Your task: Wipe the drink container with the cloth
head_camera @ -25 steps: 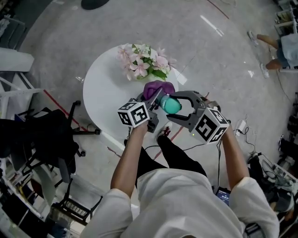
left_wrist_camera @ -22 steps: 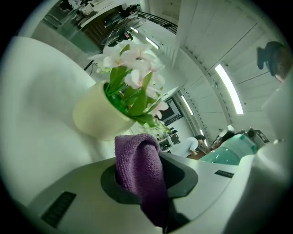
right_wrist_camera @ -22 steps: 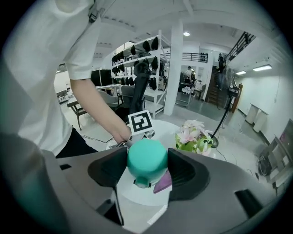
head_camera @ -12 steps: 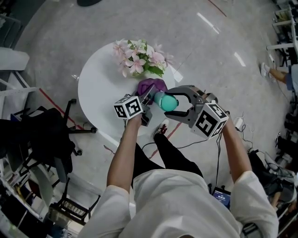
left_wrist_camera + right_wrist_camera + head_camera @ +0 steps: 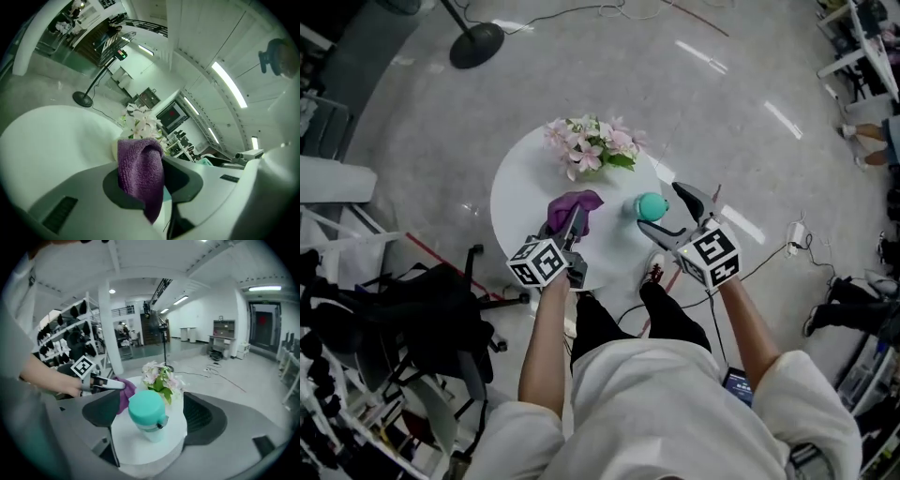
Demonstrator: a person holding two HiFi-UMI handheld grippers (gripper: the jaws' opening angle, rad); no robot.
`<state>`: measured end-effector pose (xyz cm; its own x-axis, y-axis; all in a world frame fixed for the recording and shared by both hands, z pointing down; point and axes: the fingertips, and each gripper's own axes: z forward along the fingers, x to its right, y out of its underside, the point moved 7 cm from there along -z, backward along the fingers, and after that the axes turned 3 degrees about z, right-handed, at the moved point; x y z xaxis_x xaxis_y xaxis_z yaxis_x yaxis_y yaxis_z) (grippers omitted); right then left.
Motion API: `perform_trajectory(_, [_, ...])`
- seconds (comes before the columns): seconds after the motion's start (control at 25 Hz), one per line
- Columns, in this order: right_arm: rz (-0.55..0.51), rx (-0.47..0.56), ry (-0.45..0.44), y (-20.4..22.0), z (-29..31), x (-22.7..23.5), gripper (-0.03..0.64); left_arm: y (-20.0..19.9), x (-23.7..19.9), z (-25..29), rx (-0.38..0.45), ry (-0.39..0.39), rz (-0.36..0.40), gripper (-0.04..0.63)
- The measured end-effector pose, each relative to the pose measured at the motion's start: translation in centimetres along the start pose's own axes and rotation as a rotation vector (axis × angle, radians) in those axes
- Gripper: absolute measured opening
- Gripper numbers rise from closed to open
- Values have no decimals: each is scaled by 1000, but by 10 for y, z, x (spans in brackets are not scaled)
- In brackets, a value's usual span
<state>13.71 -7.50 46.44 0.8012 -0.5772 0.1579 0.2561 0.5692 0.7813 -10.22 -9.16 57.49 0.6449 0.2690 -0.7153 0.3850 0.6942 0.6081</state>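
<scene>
Left claw [image 5: 151, 186] half behind purple cloth [image 5: 139, 171]

The left grey two-jaw gripper [image 5: 571, 220] reaches forward on the bare left forearm [image 5: 546, 337] and points slightly downward. Its jaws are clamped on a purple terry cloth [image 5: 140, 171], which droops from them. The right grey two-jaw gripper [image 5: 661, 208], on the bare right forearm [image 5: 748, 323], tilts down more steeply. Its jaws have just been opening and stand wide on either side of a teal-lidded drink container [image 5: 147, 416], with the pads clear of it.
</scene>
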Motion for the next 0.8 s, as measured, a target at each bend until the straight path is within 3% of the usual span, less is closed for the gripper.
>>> perform_trajectory(0.12, [115, 12, 205, 1, 1, -14, 436, -20, 2, -15, 5, 15, 20, 109])
perform_trajectory(0.24, [271, 87, 408, -4, -4, -23, 440, -33, 5, -20, -9, 15, 49, 109])
perform_trajectory(0.36, [364, 111, 546, -5, 0, -32, 440, -42, 8, -21, -31, 22, 79, 109])
perform_trajectory(0.6, [488, 49, 618, 8, 24, -33, 430, -48, 20, -25, -74, 94, 122, 109])
perform_trajectory(0.72, [478, 15, 655, 15, 27, -32, 350, -51, 25, -28, -83, 121, 143, 109])
perform_trajectory(0.8, [452, 19, 643, 16, 26, -31, 347, -53, 29, -29, -83, 137, 154, 109])
